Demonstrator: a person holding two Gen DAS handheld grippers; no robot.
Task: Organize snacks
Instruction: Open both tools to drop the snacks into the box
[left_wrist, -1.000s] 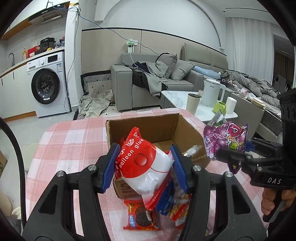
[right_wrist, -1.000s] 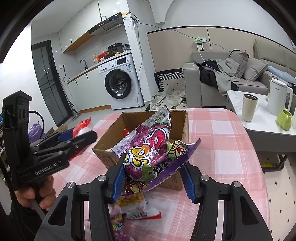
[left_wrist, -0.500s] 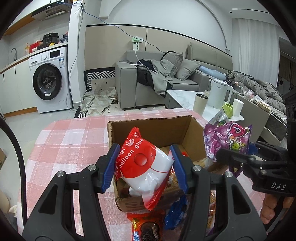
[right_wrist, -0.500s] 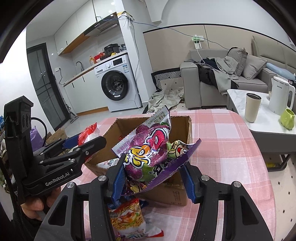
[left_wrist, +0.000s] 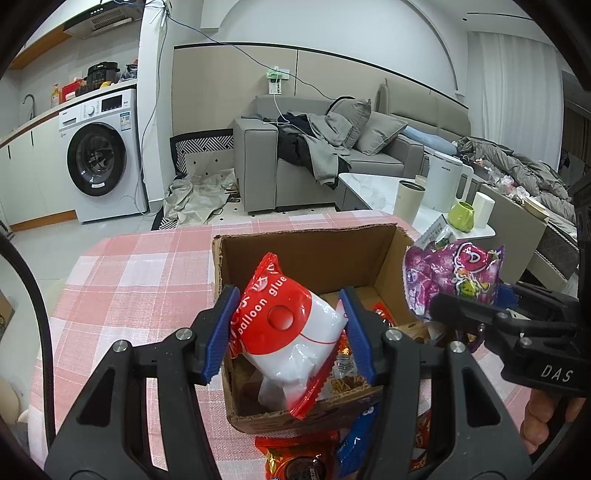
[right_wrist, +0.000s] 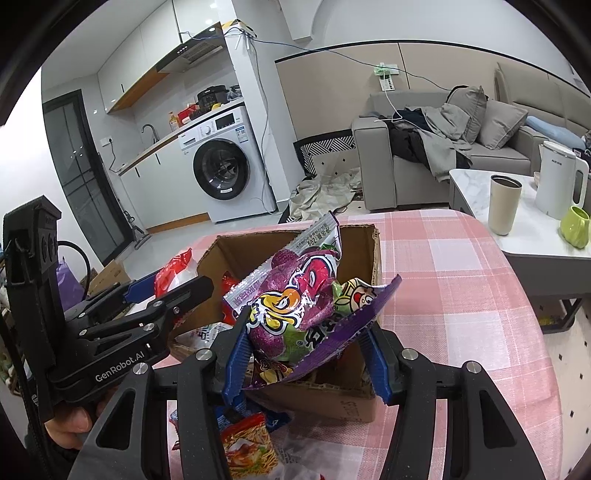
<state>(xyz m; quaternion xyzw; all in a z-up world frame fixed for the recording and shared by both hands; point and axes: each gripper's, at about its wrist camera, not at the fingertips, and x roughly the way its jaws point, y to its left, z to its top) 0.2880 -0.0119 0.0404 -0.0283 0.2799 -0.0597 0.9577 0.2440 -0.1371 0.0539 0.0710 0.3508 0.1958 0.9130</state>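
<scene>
Your left gripper (left_wrist: 288, 328) clamps the red-and-white packet (left_wrist: 291, 328) over the cardboard box (left_wrist: 314, 254); your right gripper (right_wrist: 306, 354) pinches the purple bag (right_wrist: 295, 310) there too. Release both together and one may slide over the box wall.

Box (left_wrist: 310, 254) mouth: open on top, some packets on its floor.
Near table edge: loose snack packets (right_wrist: 251, 446) crowd it.
Far table edge: bare checked cloth (right_wrist: 461, 266) past the box.

Both tools are matte black plastic with silver screws and ribbed blue pads; the left gripper (left_wrist: 286, 332) reads "GenRobot.AI", the right gripper (right_wrist: 308, 358) "DAS".
</scene>
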